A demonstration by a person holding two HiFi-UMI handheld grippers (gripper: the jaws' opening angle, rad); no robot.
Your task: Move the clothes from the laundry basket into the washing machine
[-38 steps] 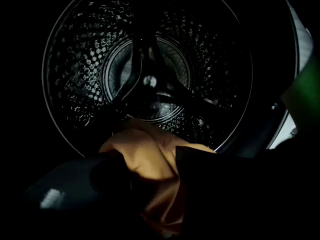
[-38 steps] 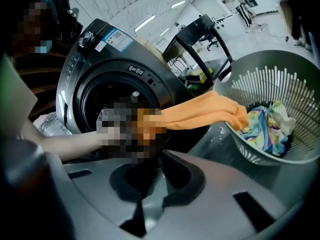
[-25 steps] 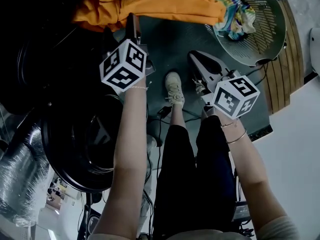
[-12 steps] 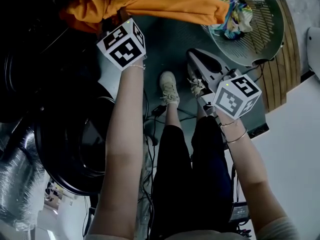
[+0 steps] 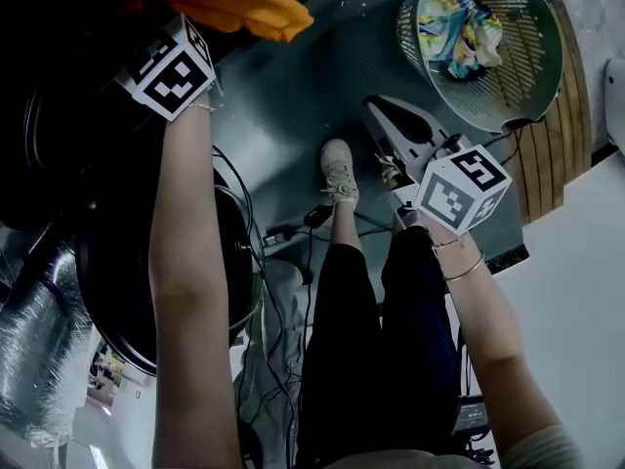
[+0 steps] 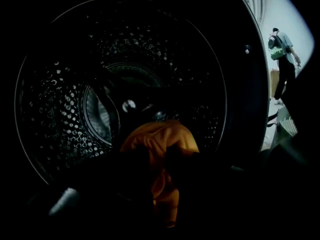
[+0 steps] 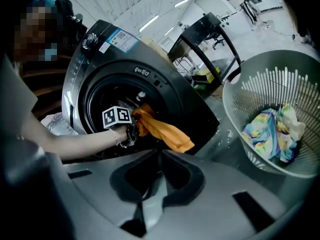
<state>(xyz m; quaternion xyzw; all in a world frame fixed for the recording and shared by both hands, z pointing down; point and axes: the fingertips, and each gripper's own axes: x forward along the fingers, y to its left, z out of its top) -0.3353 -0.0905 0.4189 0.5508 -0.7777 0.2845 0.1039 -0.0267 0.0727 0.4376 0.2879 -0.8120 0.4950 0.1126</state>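
Orange cloth sits pinched in the left gripper (its jaws just closed on it) at the washing machine mouth, eleven o'clock in the head view; the right gripper has its jaws together, empty.

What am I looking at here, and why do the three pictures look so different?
There is no robot arm: a person holds a two-jaw gripper in each hand. One picture comes from a camera on the person's head, looking down past their arms and legs; the other two come from cameras riding on the grippers. The left gripper has its jaws, which have just been closing, clamped on an orange garment at the mouth of the washing machine; its own view looks into the dark drum. The right gripper is shut and empty. The laundry basket, at the head view's upper right, holds a bundle of colourful clothes.
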